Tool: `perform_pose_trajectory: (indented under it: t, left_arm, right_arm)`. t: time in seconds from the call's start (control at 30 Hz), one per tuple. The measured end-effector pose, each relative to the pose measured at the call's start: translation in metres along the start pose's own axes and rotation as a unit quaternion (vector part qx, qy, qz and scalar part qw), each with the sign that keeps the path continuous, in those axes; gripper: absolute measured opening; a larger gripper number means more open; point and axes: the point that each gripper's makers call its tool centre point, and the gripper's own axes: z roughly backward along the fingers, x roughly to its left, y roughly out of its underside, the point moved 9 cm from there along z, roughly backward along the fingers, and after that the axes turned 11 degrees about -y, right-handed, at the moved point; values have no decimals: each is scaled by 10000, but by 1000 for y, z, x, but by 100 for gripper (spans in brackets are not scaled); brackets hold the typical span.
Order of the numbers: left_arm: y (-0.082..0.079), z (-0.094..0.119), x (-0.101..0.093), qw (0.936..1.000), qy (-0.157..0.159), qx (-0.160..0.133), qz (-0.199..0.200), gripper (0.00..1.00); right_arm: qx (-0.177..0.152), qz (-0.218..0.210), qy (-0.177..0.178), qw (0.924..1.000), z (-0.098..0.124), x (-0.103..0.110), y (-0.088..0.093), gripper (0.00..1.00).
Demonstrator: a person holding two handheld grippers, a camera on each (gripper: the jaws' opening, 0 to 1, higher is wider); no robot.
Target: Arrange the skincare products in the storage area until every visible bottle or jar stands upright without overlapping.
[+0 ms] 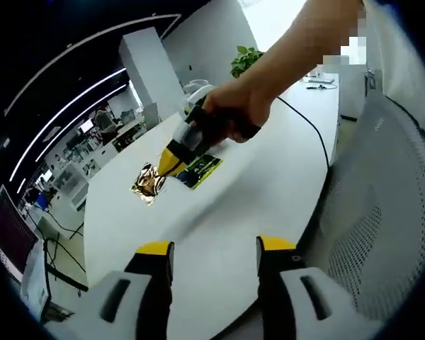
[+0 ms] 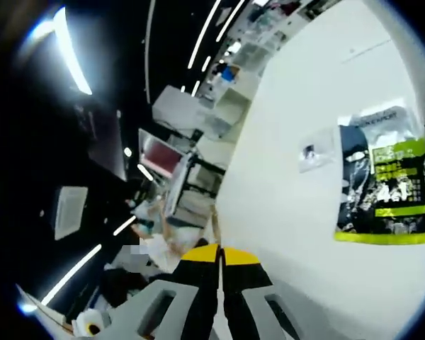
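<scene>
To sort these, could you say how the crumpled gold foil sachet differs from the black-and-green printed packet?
The crumpled gold foil sachet is shiny and wrinkled; the black-and-green printed packet lies flat. The right tool reaches the sachet with its tip; the packet lies beside it. Both rest on the white table.

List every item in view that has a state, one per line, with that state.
Left hand-held gripper: open, jaws apart, holding nothing.
Right hand-held gripper: jaws closed together, over the table, held by a hand.
Gold foil packet: crumpled, lying on the table.
Black and green packet: lying flat.
Small clear packet: lying flat beside it.
Mesh chair: at the table edge.
</scene>
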Motion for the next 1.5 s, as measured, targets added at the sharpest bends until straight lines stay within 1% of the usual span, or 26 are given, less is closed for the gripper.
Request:
perform_pose_trajectory:
  t: [0.07,0.2,0.27,0.3,0.4,0.47,0.53,0.7,0.8,0.9,1.0,1.1,1.23,1.33,1.4,1.5]
  left_arm:
    - [3,-1,1,9999,-40,132,0,41]
    - [3,0,1,9999,-14,163,9,36]
    - [5,-1,0,9998,1,207,4,35]
    - [5,-1,0,9997,4,228,7,35]
    - [5,-1,0,9997,17,244,19,34]
    - [5,-1,0,9997,20,262,14,34]
    - [7,-2,1,9995,8,309,12,35]
    - [8,-2,0,9992,48,385,5,34]
    - [9,-2,0,9991,47,418,-8,34]
    - [9,-2,1,9990,36,440,-5,34]
    - [11,-3,0,9987,56,506,-34,33]
    - [11,-3,0,9986,59,527,-36,33]
    - [11,-3,0,9986,44,532,-28,33]
    - [12,-3,0,9984,53,565,-38,32]
    - [13,-3,0,9981,61,602,-61,33]
    - [12,-3,1,9984,34,563,-43,32]
  right_arm:
    - [10,-67,131,9999,-2,-6,0,0]
    - [32,-116,320,9994,-6,-15,1,0]
    - [45,-172,472,9987,-7,-22,1,0]
    - [0,-214,516,9984,-8,-27,-1,0]
    - [-141,-333,664,9971,-9,-33,-4,0]
    - [-166,-351,769,9963,-9,-36,-6,0]
    - [-145,-265,1126,9932,-9,-45,-8,0]
    - [-230,-290,1294,9909,-12,-54,-15,0]
    - [-185,-219,1500,9883,-12,-60,-19,0]
    - [-108,-239,1709,9849,-12,-67,-18,0]
    - [-99,-283,1754,9840,-12,-68,-17,0]
    - [-8,-176,1856,9825,-12,-71,-19,0]
    - [-50,-124,1969,9803,-8,-72,-22,0]
    - [-87,-139,1979,9801,-8,-74,-25,0]
    - [-50,-71,2054,9786,-7,-76,-26,0]
    - [-46,-19,2117,9773,-6,-76,-27,0]
